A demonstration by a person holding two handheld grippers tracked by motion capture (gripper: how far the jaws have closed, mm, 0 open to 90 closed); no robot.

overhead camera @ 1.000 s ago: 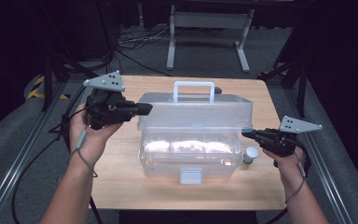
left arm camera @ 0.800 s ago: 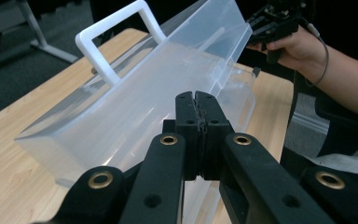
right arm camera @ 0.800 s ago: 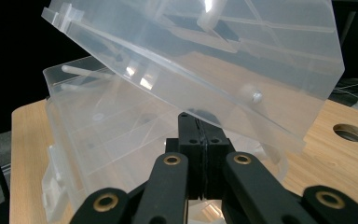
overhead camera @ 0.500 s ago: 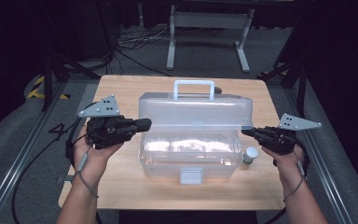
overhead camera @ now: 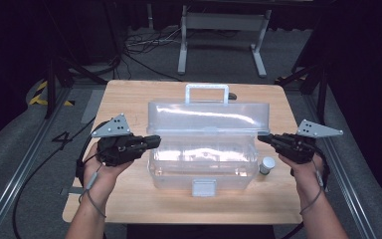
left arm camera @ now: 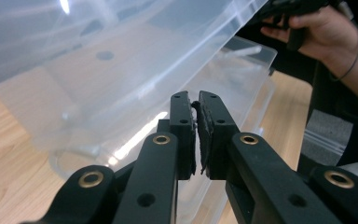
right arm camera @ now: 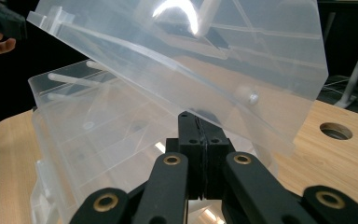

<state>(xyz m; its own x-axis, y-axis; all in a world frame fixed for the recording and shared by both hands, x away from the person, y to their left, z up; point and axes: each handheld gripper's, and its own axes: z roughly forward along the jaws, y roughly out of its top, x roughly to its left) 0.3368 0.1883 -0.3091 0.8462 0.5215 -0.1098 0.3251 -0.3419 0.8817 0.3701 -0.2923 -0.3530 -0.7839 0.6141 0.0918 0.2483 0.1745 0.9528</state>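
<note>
The clear box (overhead camera: pixel 204 159) sits mid-surface, long axis running side to side, its lid (overhead camera: pixel 209 117) propped half open; the left gripper (overhead camera: pixel 151 141) and right gripper (overhead camera: pixel 264 139) flank its ends, both with fingers nearly pressed together, holding nothing.

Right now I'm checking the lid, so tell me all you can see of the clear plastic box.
The clear plastic box looks like see-through plastic and sits mid-table. Its hinged lid is raised at a slant, with a white carry handle on top; a latch tab sits on the near front wall. The right tool, shut, rests under the lid's right end. The left tool is at the box's left end; contact is unclear.
</note>
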